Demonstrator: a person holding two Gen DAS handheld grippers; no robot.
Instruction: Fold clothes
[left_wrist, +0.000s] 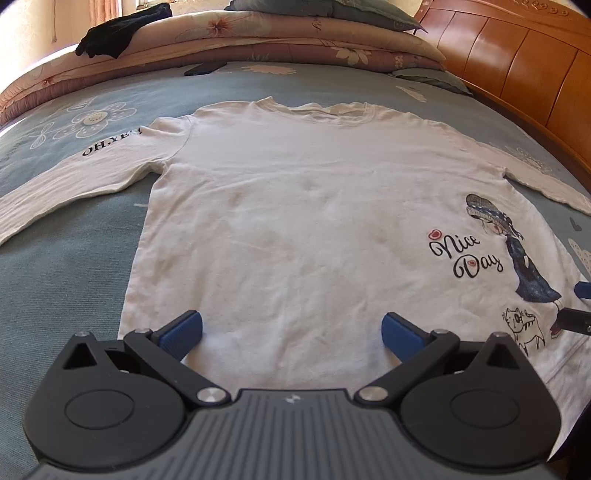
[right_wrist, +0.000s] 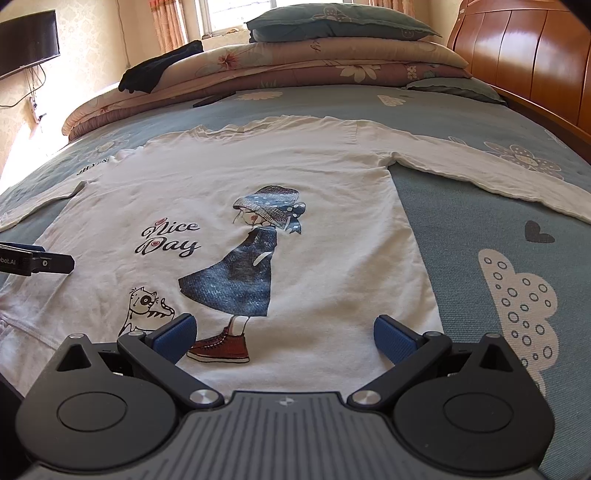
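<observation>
Over the bed's (left_wrist: 66, 280) near edge I hold both grippers, left (left_wrist: 291, 332) and right (right_wrist: 282, 334), fingers spread empty above the flat shirt's (left_wrist: 295, 206) hem, ready to pinch it.

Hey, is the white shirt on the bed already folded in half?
No, the white shirt lies spread flat on the bed, front print up, with both sleeves stretched out to the sides.
</observation>
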